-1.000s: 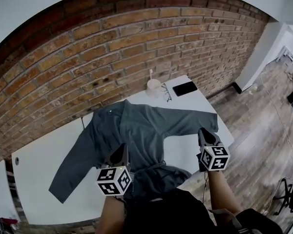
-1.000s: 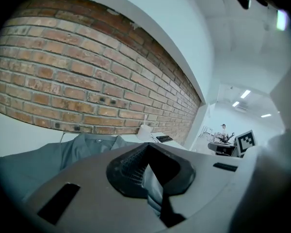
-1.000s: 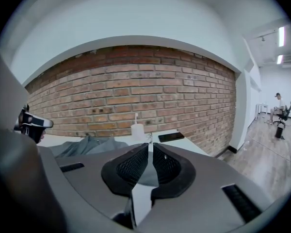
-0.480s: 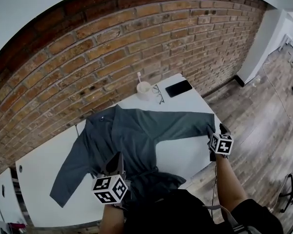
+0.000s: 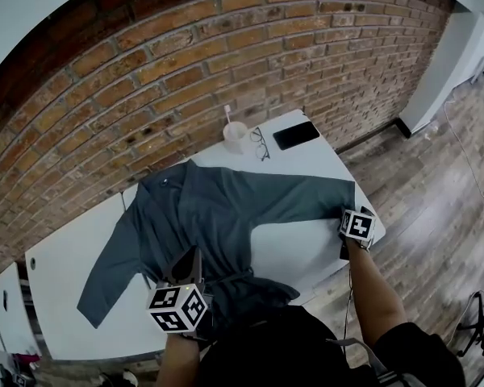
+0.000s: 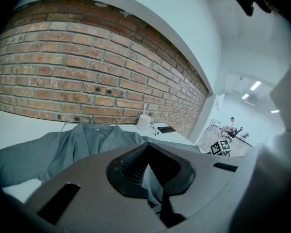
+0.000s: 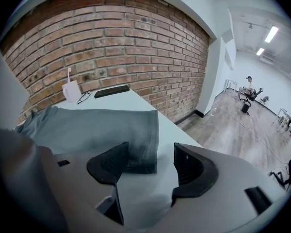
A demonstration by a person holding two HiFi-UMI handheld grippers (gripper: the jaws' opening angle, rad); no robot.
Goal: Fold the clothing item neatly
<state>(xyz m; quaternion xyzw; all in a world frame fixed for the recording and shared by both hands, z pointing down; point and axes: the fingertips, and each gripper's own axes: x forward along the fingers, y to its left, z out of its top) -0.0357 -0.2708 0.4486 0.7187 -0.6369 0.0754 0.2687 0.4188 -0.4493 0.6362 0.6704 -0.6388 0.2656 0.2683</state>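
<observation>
Flatly spread on smooth white tabletop (image 5: 310, 244): soft slate-grey cloth robe (image 5: 218, 216). Left tool (image 6: 148, 171) clamped on limp hem fold (image 6: 153, 188) at tabletop's near edge; right tool (image 7: 150, 164) just opened wide, squared cuff (image 7: 143, 140) between jaws.

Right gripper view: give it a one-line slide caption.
Right gripper, jaws just opened, with the cuff of a grey-green fabric sleeve between them, ungripped, on a white table.

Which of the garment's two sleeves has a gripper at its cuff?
The right-hand sleeve, laid straight across the table: the right gripper, fingers just opened, has its cuff between them, unpressed. The left-hand sleeve slants away with none near.
</observation>
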